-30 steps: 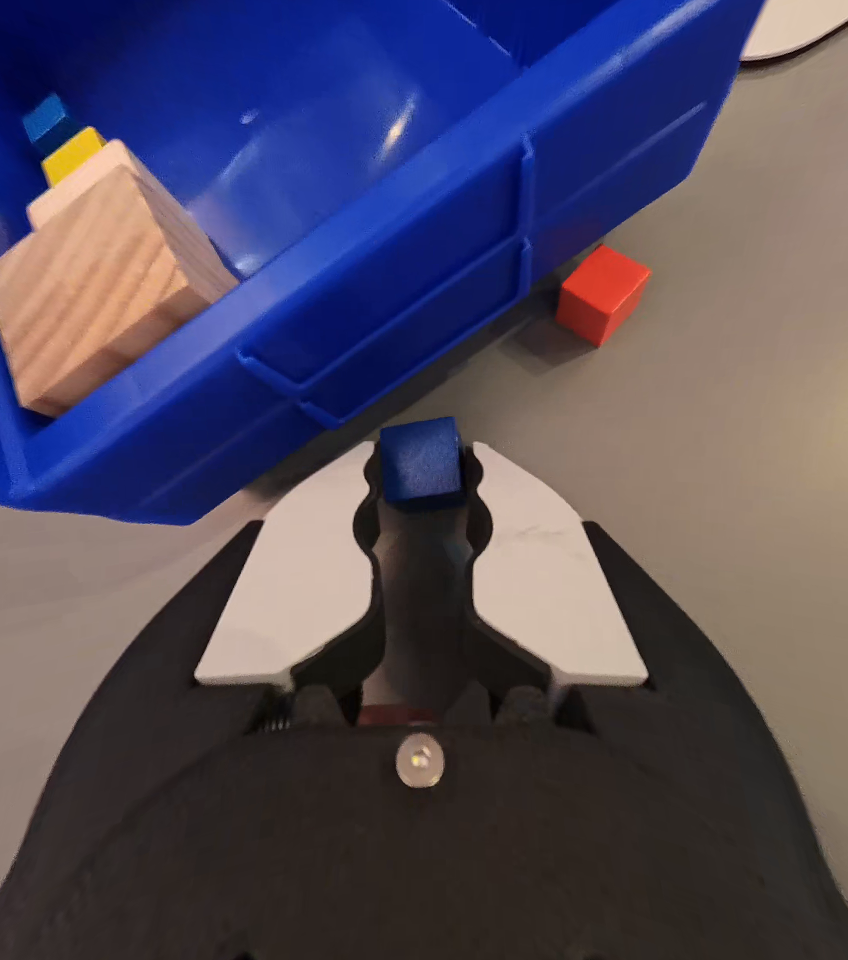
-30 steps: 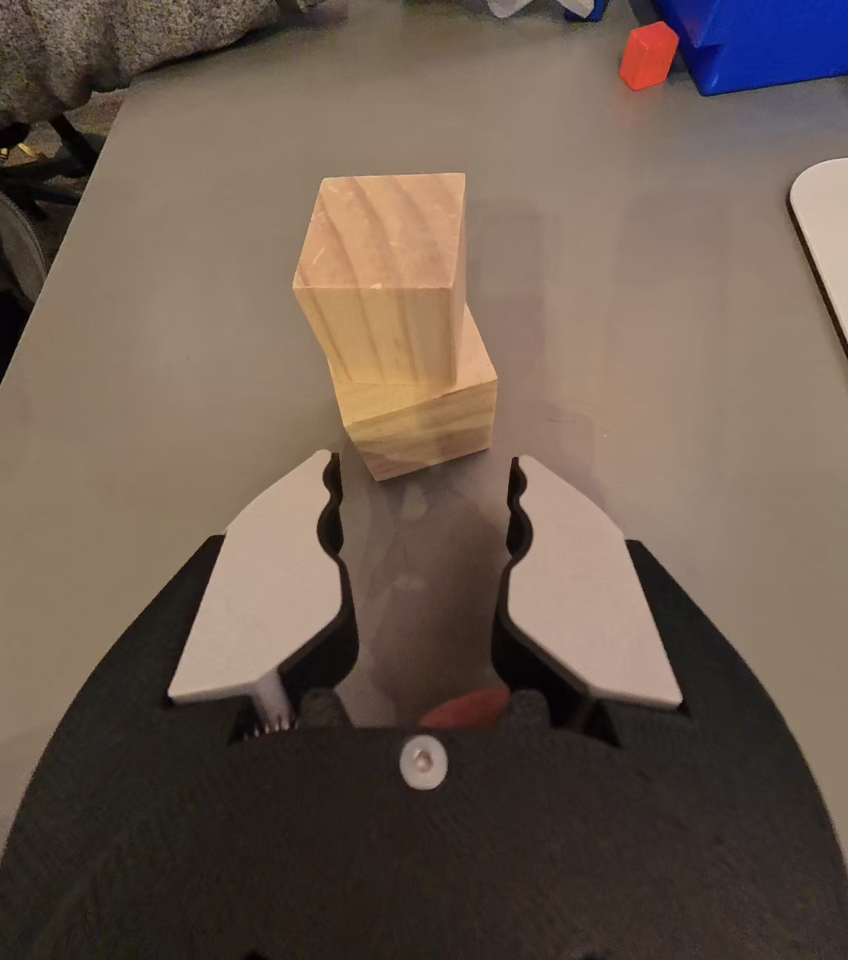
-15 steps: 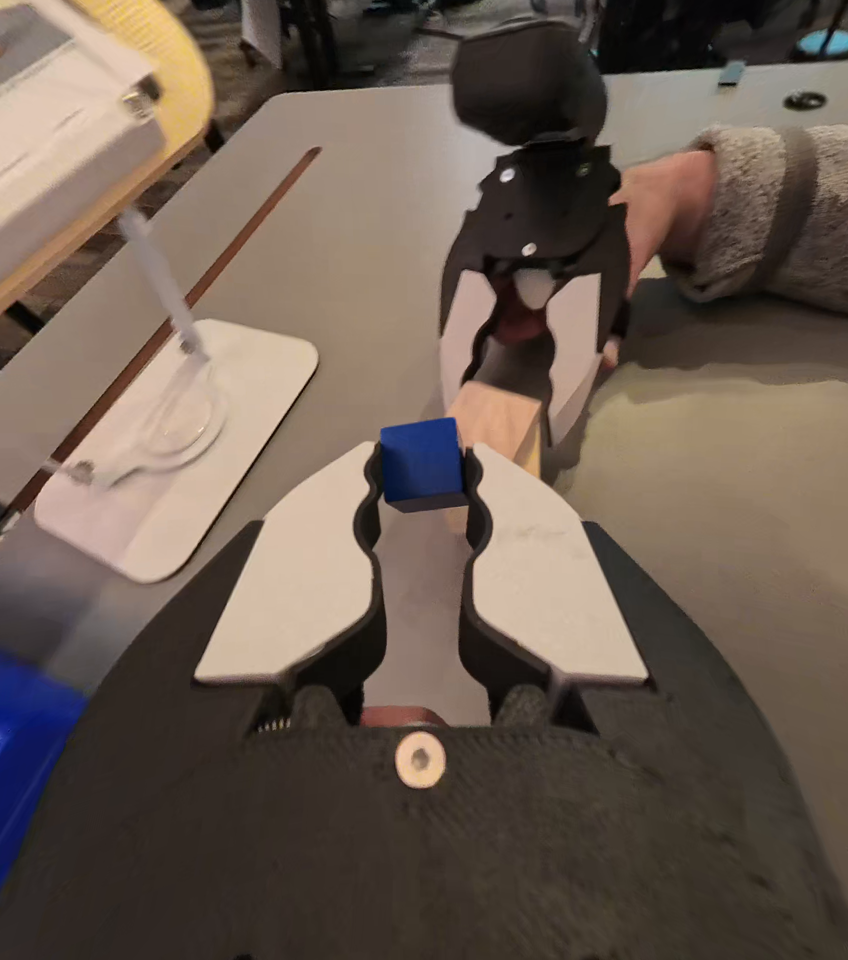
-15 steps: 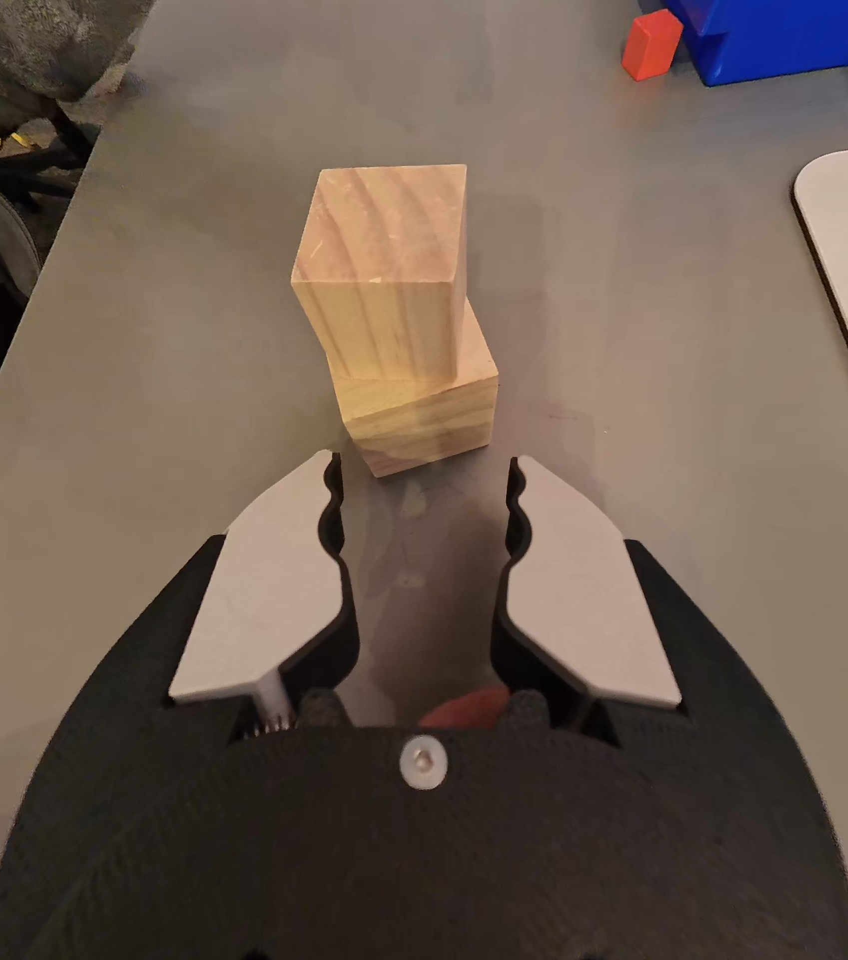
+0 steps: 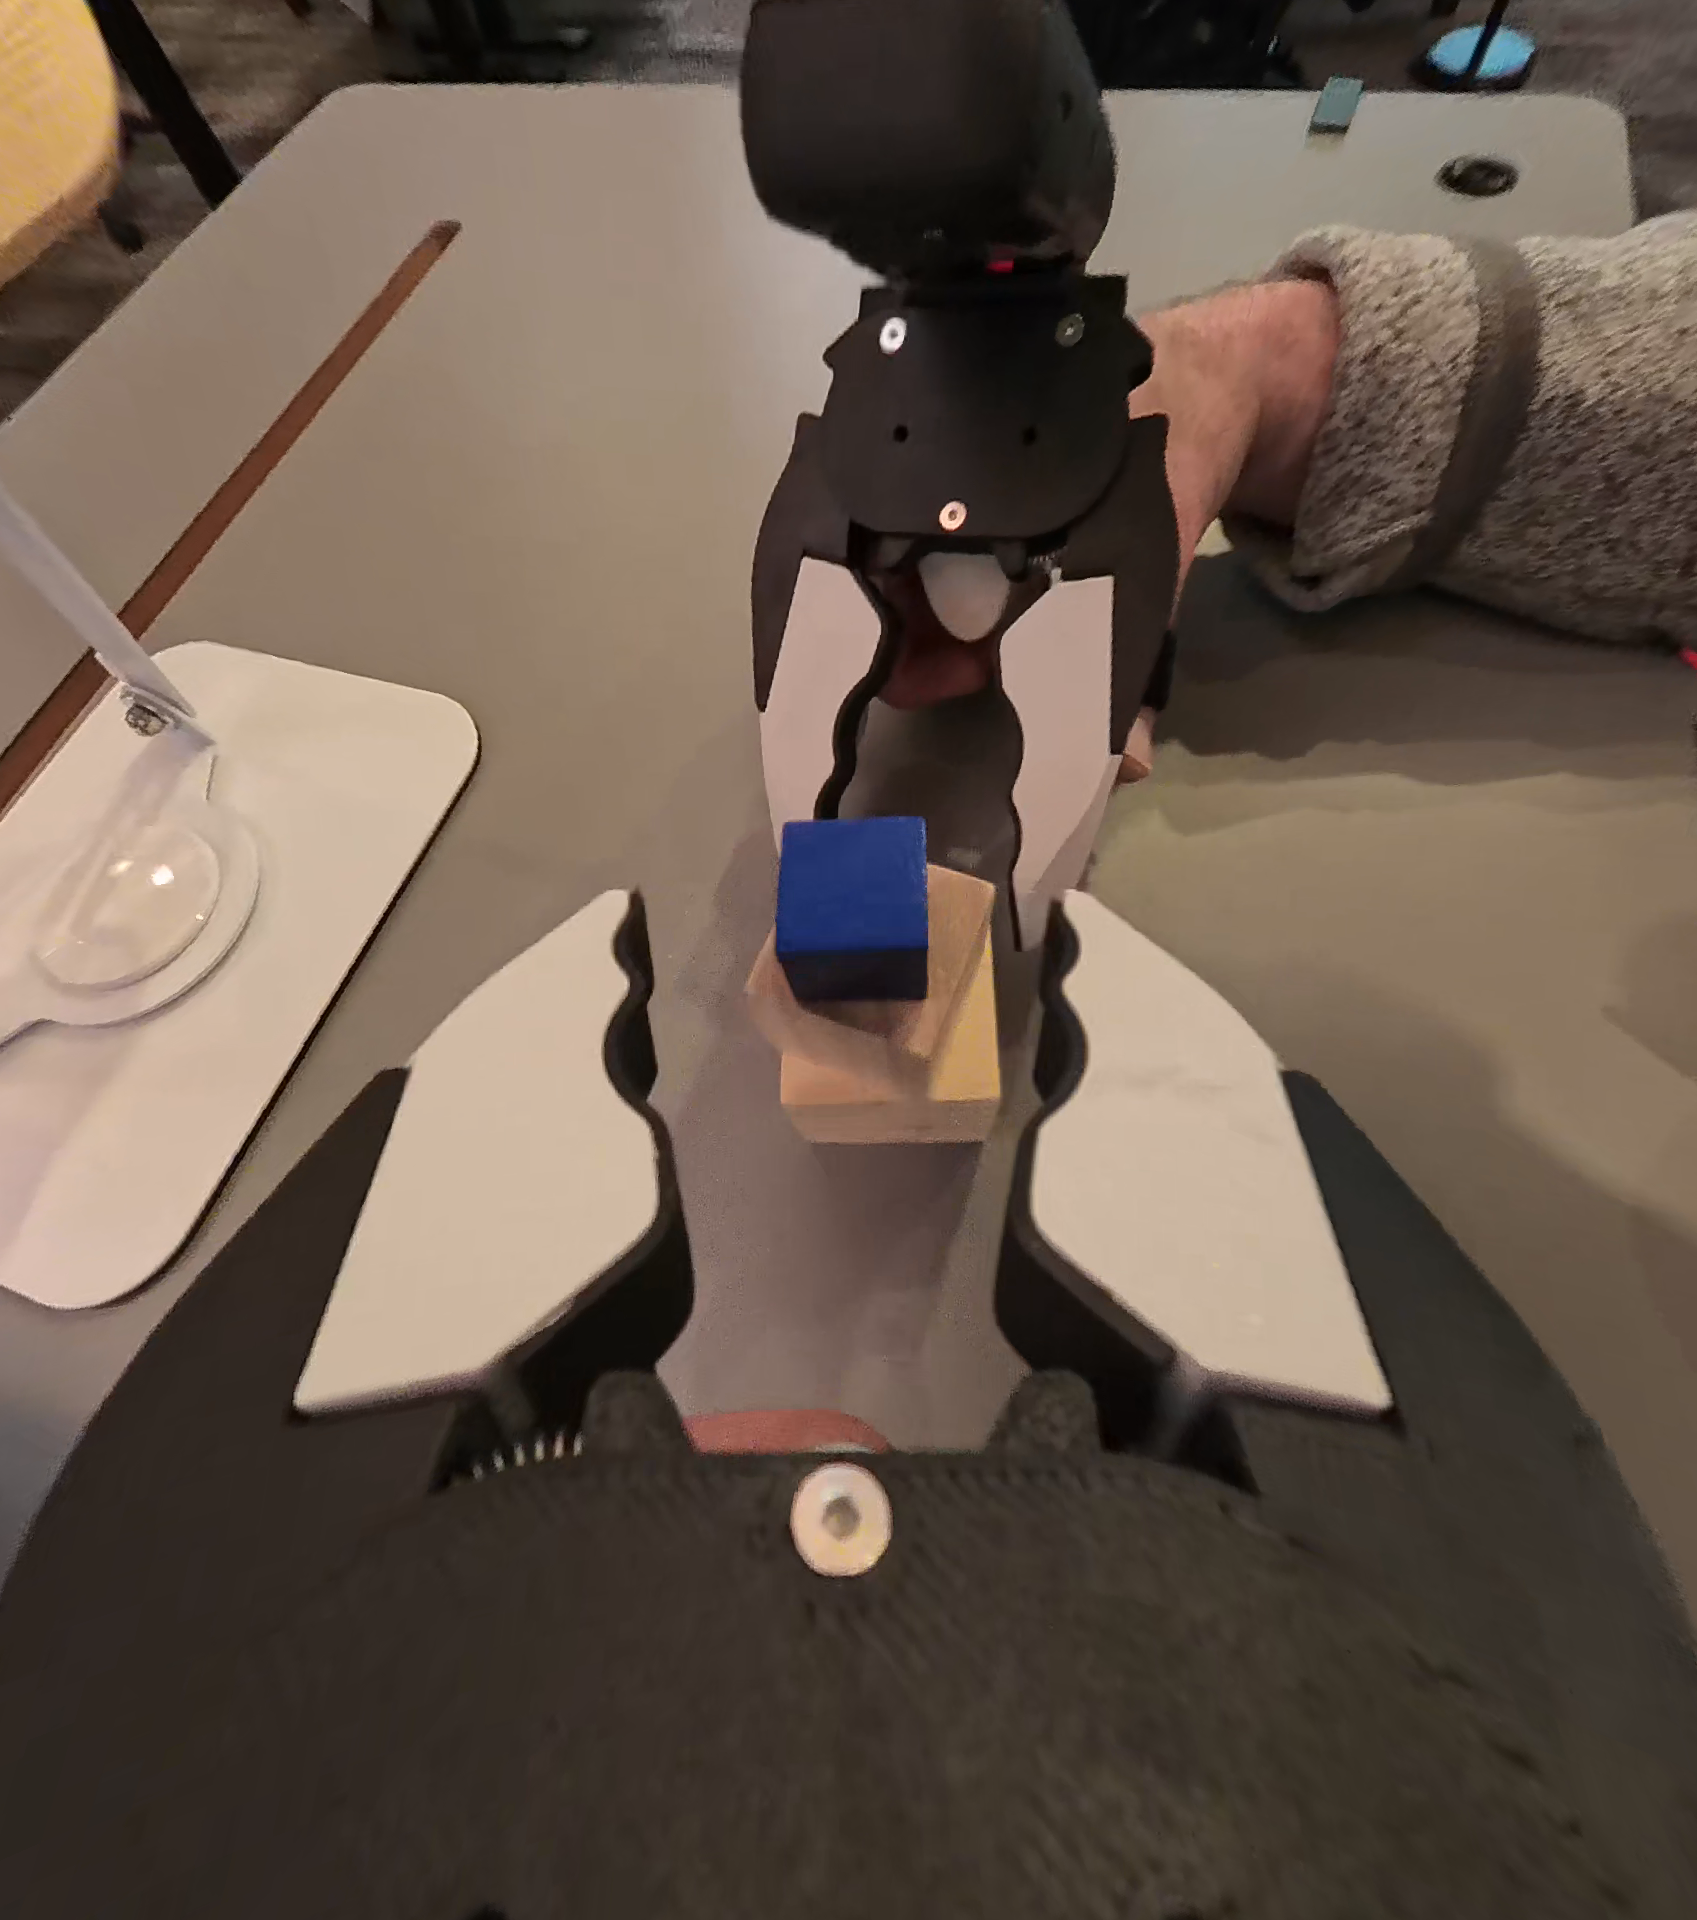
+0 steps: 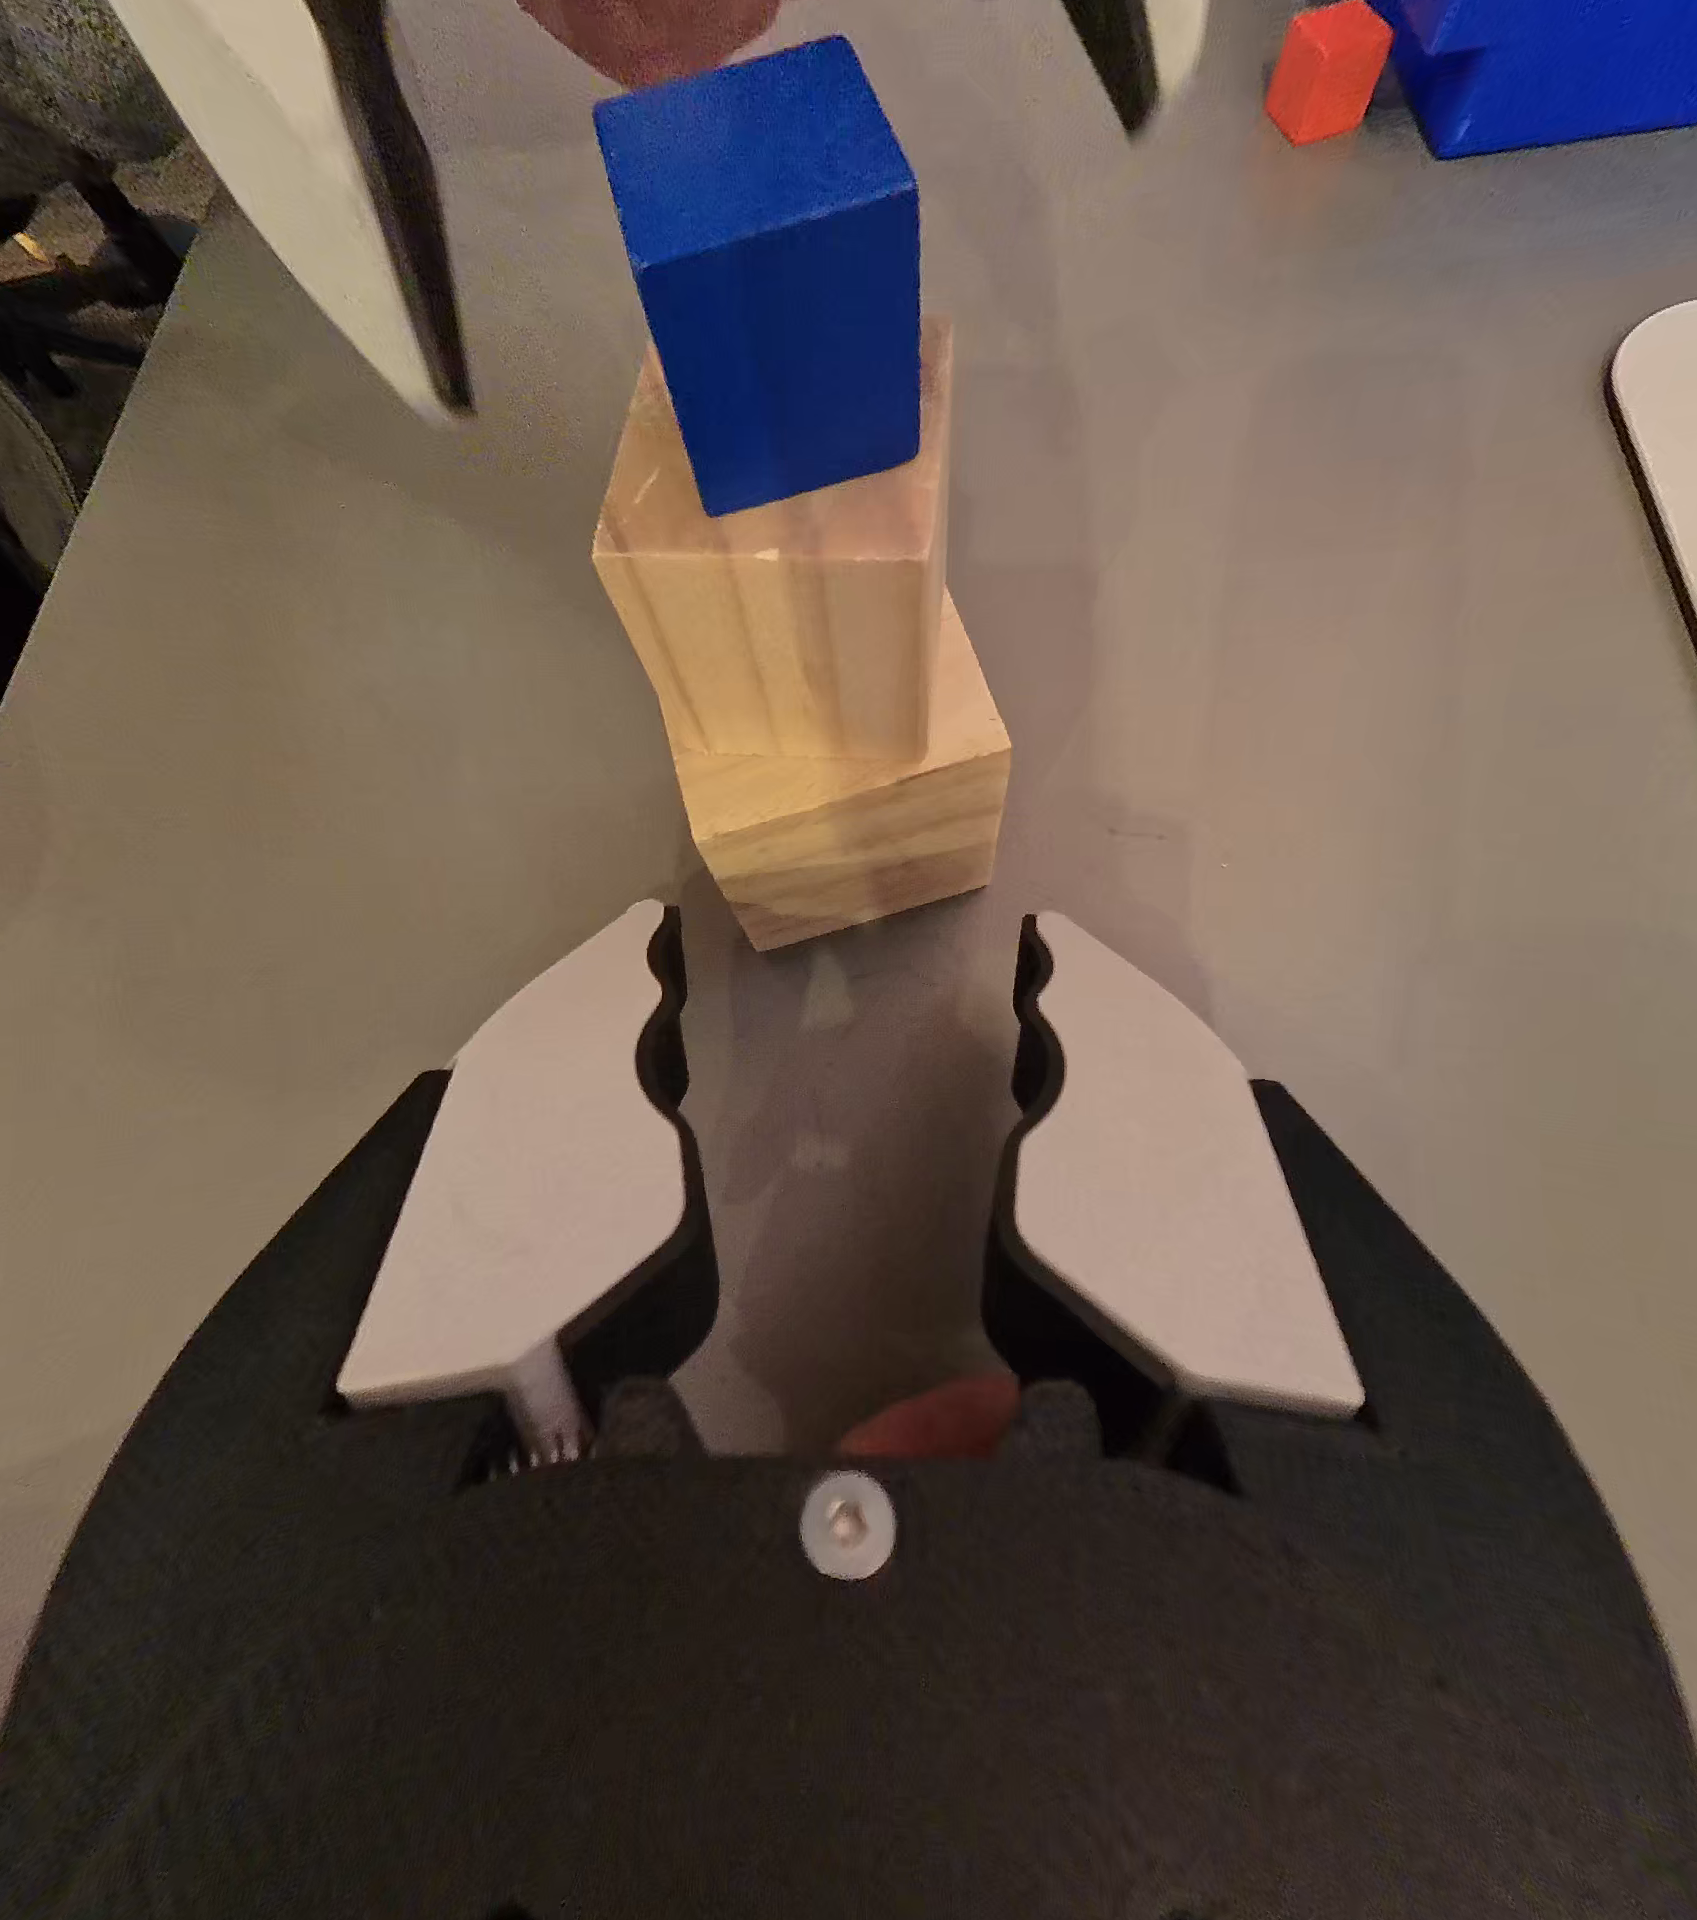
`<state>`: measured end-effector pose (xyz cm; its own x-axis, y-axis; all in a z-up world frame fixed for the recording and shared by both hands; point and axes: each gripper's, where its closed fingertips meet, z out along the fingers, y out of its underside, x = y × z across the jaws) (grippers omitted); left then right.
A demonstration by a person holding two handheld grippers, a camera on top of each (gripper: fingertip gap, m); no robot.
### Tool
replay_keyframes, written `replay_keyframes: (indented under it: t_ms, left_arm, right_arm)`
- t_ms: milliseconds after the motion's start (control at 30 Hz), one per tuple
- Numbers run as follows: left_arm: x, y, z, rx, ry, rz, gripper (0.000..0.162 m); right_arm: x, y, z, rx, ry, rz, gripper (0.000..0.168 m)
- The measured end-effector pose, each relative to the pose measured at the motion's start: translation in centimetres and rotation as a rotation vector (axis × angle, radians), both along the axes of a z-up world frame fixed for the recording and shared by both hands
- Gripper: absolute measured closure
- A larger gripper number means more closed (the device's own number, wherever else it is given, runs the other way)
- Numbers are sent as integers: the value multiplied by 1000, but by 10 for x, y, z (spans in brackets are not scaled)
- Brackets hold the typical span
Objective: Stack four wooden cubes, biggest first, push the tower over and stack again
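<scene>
now three cubes are up: blue cube (image 6: 771, 281) sits on the middle wooden cube (image 6: 782, 634), which rests on the bottom wooden cube (image 6: 854, 831) on the desk (image 6: 1291, 727). left claw (image 5: 844, 935) is spread, empty, its tips either side of the stack. right claw (image 6: 849, 935) is also spread, empty, just short of the base. blue cube is twisted and offset toward one edge of the cube below; the middle cube is skewed too. judgement: back the left claw straight off without brushing. fourth candidate is the red cube (image 6: 1327, 73) by the blue bin (image 6: 1602, 73); set it centred, release gently.
</scene>
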<state>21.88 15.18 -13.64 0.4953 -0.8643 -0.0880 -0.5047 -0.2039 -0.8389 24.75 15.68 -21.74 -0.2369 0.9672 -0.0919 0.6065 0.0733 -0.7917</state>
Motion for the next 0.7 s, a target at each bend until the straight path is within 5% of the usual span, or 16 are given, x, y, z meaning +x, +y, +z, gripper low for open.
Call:
replay_keyframes:
  t_ms: [133, 367, 700]
  left_arm:
    - [-67, 10, 12, 111, -1, 188, 99]
    - [-231, 38, -57, 20, 210, 707, 106]
    - [-248, 72, -96, -88, 259, 825, 108]
  right_arm:
    - [0, 0, 1, -2, 3, -2, 107]
    - [0, 0, 0, 2, -2, 0, 107]
    - [0, -1, -1, 6, -7, 2, 107]
